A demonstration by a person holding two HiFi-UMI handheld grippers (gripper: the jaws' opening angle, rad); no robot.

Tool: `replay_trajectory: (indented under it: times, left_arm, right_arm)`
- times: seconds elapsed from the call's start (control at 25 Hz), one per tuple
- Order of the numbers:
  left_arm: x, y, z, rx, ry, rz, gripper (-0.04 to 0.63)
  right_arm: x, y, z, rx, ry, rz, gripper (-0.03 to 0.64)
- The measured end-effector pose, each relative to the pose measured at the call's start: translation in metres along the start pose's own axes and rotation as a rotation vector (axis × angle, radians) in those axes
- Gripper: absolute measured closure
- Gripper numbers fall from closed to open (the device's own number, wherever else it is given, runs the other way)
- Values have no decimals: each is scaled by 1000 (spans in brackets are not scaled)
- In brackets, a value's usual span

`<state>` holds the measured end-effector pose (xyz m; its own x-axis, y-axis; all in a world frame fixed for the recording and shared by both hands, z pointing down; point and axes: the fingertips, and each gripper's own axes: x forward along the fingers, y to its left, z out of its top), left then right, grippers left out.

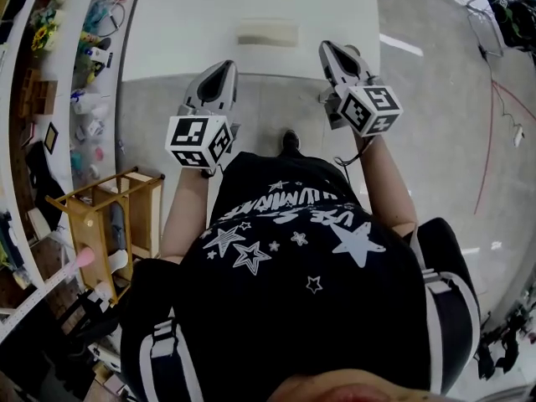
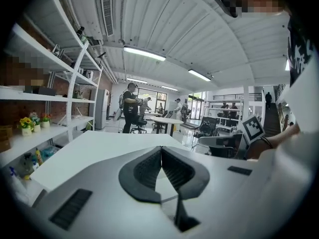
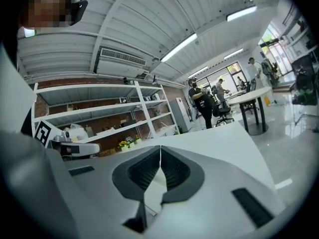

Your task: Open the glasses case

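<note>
A pale, flat glasses case (image 1: 266, 33) lies closed on the white table (image 1: 184, 23), near its front edge. Both grippers are held in the air short of the table, pointing toward it. My left gripper (image 1: 224, 67) is below and left of the case, my right gripper (image 1: 329, 48) just to its right; neither touches it. In the left gripper view the left gripper (image 2: 161, 149) has its ribbed pads meeting at the tip, with nothing between them. The right gripper (image 3: 160, 148) is likewise shut and empty. Neither gripper view shows the case.
White shelving (image 1: 75, 74) full of small items runs along the left, with a wooden cart (image 1: 109, 216) beside it. Grey floor lies under the grippers, and a red cable (image 1: 490, 141) trails at the right. Far off stand people (image 2: 130, 108) and a round table (image 2: 164, 121).
</note>
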<state>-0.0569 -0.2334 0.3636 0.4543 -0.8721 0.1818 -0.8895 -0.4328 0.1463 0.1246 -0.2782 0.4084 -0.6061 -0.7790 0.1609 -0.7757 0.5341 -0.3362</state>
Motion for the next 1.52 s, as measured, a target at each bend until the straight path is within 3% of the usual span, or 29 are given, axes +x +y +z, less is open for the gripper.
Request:
replay_trajectory:
  times: [0.44,1.08,1.52]
  left_arm:
    - [49,20,-36,102,136,5,583]
    - [128,84,-128,7,425,-12,583]
    - [149,93,-152,14,531,-64,583]
  right_arm:
    - [43,-10,-15,-1,88,19,607]
    - [96,-35,-26,6,171,-91,607]
    - [111,-45,-38,-9,216,-156,607]
